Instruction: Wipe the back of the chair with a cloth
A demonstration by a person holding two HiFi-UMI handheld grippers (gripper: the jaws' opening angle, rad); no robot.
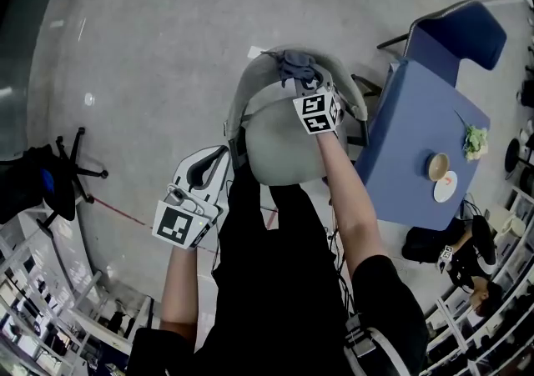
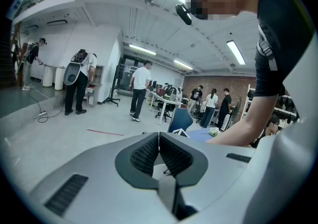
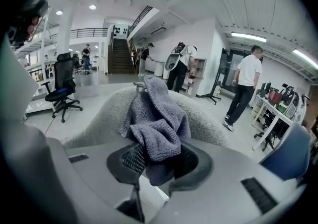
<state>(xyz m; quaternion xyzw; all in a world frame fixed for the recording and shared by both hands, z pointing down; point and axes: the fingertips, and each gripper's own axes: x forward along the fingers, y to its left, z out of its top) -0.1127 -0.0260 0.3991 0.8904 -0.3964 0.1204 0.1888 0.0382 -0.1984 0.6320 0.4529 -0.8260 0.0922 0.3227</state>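
One crumpled grey cloth [image 3: 156, 123], gripped in right claw [image 3: 158, 161], on chair back [image 3: 94, 113]

The grey concrete floor [image 1: 150, 49] is carrying a grey chair [image 1: 284, 149], with a blue table [image 1: 417, 132] standing just beside it and a blue chair [image 1: 463, 37] standing at the table's far end. A black office chair [image 1: 50, 178] is standing well apart, and a thin red line [image 1: 125, 214] is running across the floor. On the table, a bowl [image 1: 438, 167] is sitting beside a white plate [image 1: 445, 187], with something green [image 1: 476, 142] (too small to tell what) lying near them.

cloth [image 1: 297, 67] on chair back [image 1: 241, 96], table [image 1: 417, 145] right, perhaps touching
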